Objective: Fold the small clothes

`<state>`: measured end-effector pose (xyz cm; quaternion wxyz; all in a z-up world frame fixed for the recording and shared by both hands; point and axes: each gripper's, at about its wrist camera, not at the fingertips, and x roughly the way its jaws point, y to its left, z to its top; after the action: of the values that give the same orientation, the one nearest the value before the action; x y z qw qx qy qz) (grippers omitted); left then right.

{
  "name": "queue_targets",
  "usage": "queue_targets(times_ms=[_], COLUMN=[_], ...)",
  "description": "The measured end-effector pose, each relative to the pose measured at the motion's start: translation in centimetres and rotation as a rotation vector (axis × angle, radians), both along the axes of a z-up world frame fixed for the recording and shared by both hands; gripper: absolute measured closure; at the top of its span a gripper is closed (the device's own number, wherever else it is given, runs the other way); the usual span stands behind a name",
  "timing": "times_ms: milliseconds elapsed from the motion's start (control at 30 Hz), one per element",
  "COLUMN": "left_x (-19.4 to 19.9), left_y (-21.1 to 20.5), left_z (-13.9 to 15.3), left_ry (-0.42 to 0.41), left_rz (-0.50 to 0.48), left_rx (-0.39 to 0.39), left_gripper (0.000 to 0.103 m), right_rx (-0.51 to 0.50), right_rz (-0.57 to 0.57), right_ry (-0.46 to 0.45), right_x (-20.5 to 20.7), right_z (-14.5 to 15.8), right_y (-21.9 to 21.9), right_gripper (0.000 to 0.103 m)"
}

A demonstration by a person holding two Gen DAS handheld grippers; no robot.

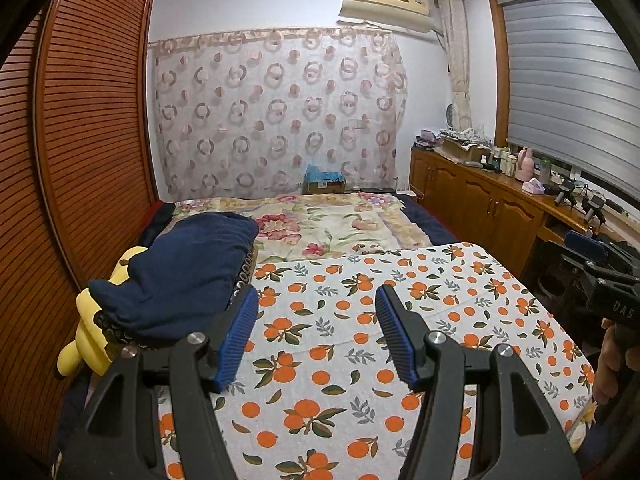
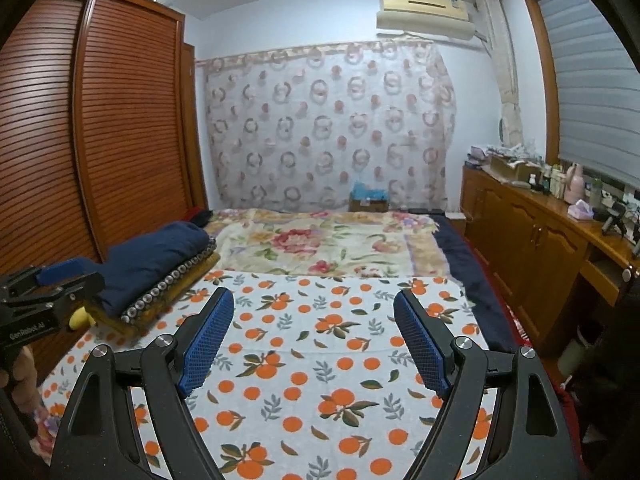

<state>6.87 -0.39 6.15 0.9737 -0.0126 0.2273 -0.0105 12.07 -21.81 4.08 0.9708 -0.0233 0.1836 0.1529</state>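
Note:
A stack of folded clothes lies at the left of the orange-print cloth [image 1: 360, 320], which also shows in the right wrist view [image 2: 320, 340]. A navy garment [image 1: 188, 272] tops the stack, and in the right wrist view [image 2: 156, 256] patterned and mustard layers show under it. My left gripper [image 1: 316, 312] is open and empty above the cloth, just right of the stack; it also shows in the right wrist view [image 2: 52, 280]. My right gripper [image 2: 312, 320] is open and empty above the cloth; it also shows at the right edge of the left wrist view [image 1: 592, 252].
A yellow plush toy [image 1: 92, 332] lies left of the stack. A floral blanket [image 1: 332, 224] covers the bed beyond. A louvred wooden wardrobe [image 1: 80, 140] stands at the left. A wooden cabinet [image 1: 480, 196] with bottles and clutter runs along the right.

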Motion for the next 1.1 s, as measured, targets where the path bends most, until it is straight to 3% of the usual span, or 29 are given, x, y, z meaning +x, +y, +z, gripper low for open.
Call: queue_targets(times_ms=[1100], left_x=[-0.53], left_y=[0.78], left_z=[0.14], left_ry=[-0.01], left_rz=[0.01], left_rx=[0.003], left_gripper=[0.042], right_rx=[-0.001], right_rz=[-0.002], right_ry=[-0.002], right_x=[-0.09], right_z=[-0.11], right_y=[-0.03], right_gripper=[0.019])
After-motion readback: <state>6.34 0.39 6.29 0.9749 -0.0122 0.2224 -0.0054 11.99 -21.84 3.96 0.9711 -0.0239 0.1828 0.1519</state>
